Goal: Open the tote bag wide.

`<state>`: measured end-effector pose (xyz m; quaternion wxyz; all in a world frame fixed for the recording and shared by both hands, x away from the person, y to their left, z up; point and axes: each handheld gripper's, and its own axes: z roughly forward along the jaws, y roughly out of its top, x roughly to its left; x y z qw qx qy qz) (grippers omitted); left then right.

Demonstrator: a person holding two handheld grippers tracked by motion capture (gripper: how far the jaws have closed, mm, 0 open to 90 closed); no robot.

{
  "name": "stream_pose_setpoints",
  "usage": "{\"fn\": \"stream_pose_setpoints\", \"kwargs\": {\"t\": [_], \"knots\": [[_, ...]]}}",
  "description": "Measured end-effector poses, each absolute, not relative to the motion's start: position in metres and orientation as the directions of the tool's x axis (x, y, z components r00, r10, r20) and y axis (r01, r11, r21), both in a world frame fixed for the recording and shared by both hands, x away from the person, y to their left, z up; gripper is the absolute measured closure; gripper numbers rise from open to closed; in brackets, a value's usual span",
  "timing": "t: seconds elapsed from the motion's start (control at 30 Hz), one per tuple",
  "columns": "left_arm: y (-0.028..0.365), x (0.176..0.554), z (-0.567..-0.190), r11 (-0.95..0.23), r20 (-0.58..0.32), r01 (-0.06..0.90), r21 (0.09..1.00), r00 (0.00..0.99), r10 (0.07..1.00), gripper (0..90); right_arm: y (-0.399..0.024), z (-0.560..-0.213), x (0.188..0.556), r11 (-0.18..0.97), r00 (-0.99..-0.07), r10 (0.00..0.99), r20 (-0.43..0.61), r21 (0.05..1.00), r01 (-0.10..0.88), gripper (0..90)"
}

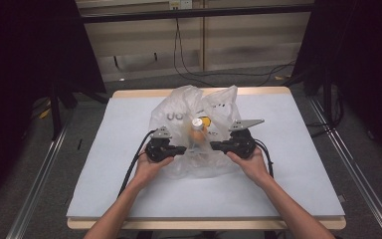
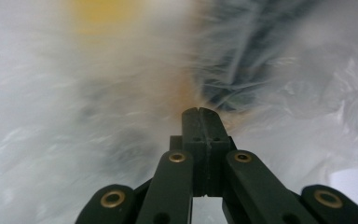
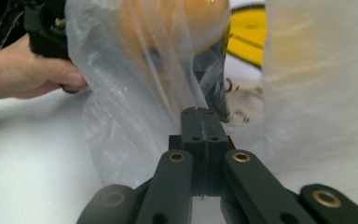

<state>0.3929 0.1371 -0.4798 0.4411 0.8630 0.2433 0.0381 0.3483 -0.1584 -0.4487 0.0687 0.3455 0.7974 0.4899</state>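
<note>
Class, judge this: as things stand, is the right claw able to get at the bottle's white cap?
Probably not: the right claw is shut on the plastic bag, and the white cap sits inside it.

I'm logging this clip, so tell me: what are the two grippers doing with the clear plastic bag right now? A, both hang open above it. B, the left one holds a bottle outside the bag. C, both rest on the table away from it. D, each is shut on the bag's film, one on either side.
D: the left gripper and right gripper each have jaws closed with the plastic bag film at their tips, on opposite sides.
</note>
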Motion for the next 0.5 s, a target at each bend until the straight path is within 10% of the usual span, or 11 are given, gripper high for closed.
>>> {"fn": "stream_pose_setpoints", "kwargs": {"t": [0.5], "knots": [[0.143, 0.394, -0.490, -0.521, -0.153, 0.411, 0.748, 0.870, 0.468, 90.0, -0.152, -0.493, 0.349, 0.394, -0.745, 0.637, 0.200, 0.746, 0.537, 90.0]]}}
